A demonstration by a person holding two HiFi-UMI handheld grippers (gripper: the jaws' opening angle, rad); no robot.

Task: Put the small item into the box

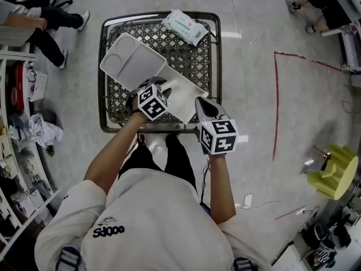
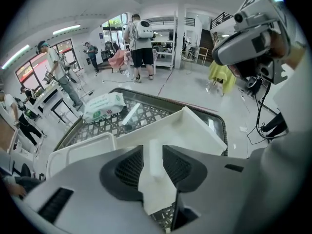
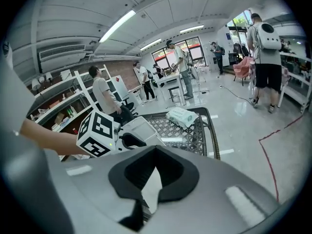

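An open white box (image 1: 183, 95) lies on a black mesh cart (image 1: 194, 58), its white lid (image 1: 131, 61) beside it at the left. My left gripper (image 1: 153, 84) hangs over the box's near-left part. In the left gripper view its jaws (image 2: 152, 152) stand apart around a small white bar-shaped item (image 2: 155, 164) that lies on the box's floor (image 2: 190, 130); the pads do not press it. My right gripper (image 1: 206, 107) is at the box's near-right corner. In the right gripper view its jaws (image 3: 153, 172) are closed on a thin white wall of the box (image 3: 152, 191).
A pack of wet wipes (image 1: 185, 27) lies at the cart's far edge. A red tape line (image 1: 276, 106) runs over the floor at the right, and a yellow object (image 1: 334, 171) stands beyond it. Shelves (image 1: 17, 123) line the left side, and seated people are at the upper left.
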